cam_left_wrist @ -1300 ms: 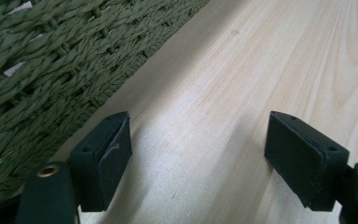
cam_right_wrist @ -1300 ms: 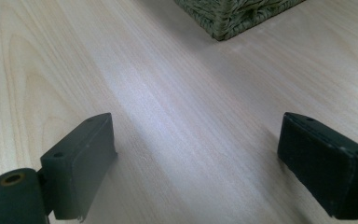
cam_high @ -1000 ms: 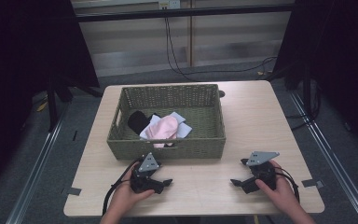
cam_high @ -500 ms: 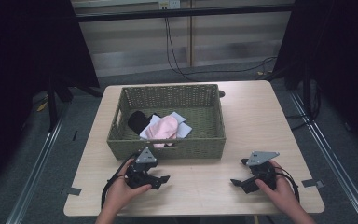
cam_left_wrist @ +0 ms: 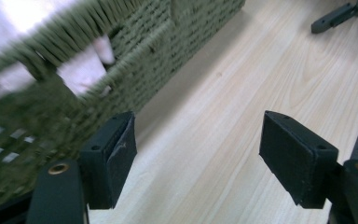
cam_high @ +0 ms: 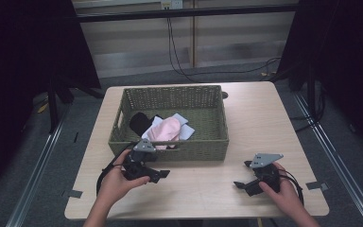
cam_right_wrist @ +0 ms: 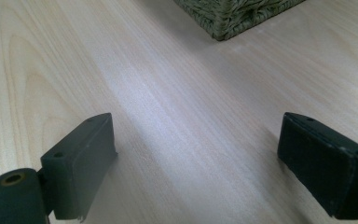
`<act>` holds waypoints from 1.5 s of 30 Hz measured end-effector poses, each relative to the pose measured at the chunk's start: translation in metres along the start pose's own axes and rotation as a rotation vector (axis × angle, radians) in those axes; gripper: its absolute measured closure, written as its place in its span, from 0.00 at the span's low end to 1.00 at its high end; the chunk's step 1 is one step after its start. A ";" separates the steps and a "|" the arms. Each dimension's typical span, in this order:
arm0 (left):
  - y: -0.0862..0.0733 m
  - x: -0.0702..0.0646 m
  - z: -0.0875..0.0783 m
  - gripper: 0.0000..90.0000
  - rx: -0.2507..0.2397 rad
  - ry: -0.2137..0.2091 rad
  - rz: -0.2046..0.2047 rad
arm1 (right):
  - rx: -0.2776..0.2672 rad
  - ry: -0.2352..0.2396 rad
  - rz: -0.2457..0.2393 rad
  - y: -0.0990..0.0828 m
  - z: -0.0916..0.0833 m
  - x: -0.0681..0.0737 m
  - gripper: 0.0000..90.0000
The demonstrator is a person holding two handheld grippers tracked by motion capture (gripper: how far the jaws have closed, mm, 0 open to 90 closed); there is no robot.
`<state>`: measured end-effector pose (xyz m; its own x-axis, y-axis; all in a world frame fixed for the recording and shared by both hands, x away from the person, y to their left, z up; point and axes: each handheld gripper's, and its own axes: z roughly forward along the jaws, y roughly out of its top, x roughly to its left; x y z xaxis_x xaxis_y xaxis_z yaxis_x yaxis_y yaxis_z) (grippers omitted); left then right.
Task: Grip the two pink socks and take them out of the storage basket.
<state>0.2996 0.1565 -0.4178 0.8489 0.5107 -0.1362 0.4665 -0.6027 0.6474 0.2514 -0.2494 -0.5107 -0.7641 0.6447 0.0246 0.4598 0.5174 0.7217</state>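
A green woven basket (cam_high: 194,149) stands at mid-table. In it lie a pink cloth (cam_high: 166,130), a white cloth (cam_high: 183,127) and a black cloth (cam_high: 139,122). My left gripper (cam_high: 159,174) is held just in front of the basket's left front wall, open and empty, jaws pointing right. In the left gripper view its jaws (cam_left_wrist: 198,135) stand wide apart over bare wood, with the basket wall (cam_left_wrist: 177,42) close on the left and white cloth (cam_left_wrist: 81,70) showing through the handle gap. My right gripper (cam_high: 242,182) rests near the table's front right, open and empty (cam_right_wrist: 196,130).
The light wooden table (cam_high: 264,118) has free room to the right of the basket and along the front edge. A basket corner (cam_right_wrist: 233,14) shows at the top of the right gripper view. Cables (cam_high: 184,66) run over the floor behind the table.
My left gripper has moved a little left and closer to the basket's front wall. The right gripper has stayed put.
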 end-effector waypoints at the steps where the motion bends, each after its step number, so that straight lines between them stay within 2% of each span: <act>1: 0.002 0.001 -0.002 0.30 -0.004 -0.003 -0.001 | 0.000 0.000 0.000 0.000 0.000 0.000 0.12; 6: 0.013 0.006 -0.012 0.30 -0.001 -0.010 -0.008 | 0.000 0.000 0.000 0.000 0.000 0.000 0.12; 13: 0.024 0.014 -0.017 0.30 0.005 -0.008 -0.011 | 0.000 0.000 0.000 0.000 0.000 0.000 0.12; 15: 0.029 0.016 -0.019 0.30 -0.001 -0.012 -0.027 | 0.000 0.000 0.000 0.000 0.000 0.000 0.12; 21: 0.037 0.024 -0.024 0.30 0.005 -0.009 -0.037 | 0.000 0.000 0.000 0.000 0.000 0.000 0.12; 26: 0.049 0.034 -0.030 0.30 -0.012 0.003 -0.051 | 0.000 0.001 0.001 0.000 0.000 0.000 0.12; 28: 0.053 0.037 -0.032 0.30 0.004 0.013 -0.033 | 0.000 0.001 0.000 0.000 0.000 0.000 0.12; 30: 0.057 0.038 -0.031 0.30 -0.003 0.010 -0.047 | 0.001 0.000 0.002 0.000 0.000 0.000 0.12; 31: 0.059 0.040 -0.032 0.30 0.004 0.007 -0.035 | 0.000 0.000 0.000 0.000 0.000 0.000 0.12; 35: 0.065 0.044 -0.031 0.30 -0.003 0.009 -0.035 | 0.000 0.000 0.000 0.000 0.000 0.000 0.12; 37: 0.068 0.047 -0.030 0.30 0.012 0.008 -0.028 | 0.000 0.001 0.000 0.000 0.000 0.000 0.12; 38: 0.070 0.047 -0.029 0.30 0.005 0.013 -0.039 | 0.000 0.000 0.000 0.000 0.000 0.000 0.12; 39: 0.071 0.048 -0.030 0.30 0.014 0.011 -0.028 | 0.000 0.000 0.000 0.000 0.000 0.000 0.12; 42: 0.076 0.051 -0.028 0.30 0.005 0.009 -0.042 | 0.000 0.000 0.000 0.000 0.000 0.000 0.12; 45: 0.079 0.054 -0.026 0.30 0.007 0.013 -0.038 | 0.000 0.001 0.000 0.000 0.000 0.000 0.12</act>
<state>0.3762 0.1523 -0.3542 0.8274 0.5409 -0.1511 0.5001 -0.5873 0.6364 0.2515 -0.2495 -0.5107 -0.7642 0.6445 0.0255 0.4603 0.5172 0.7215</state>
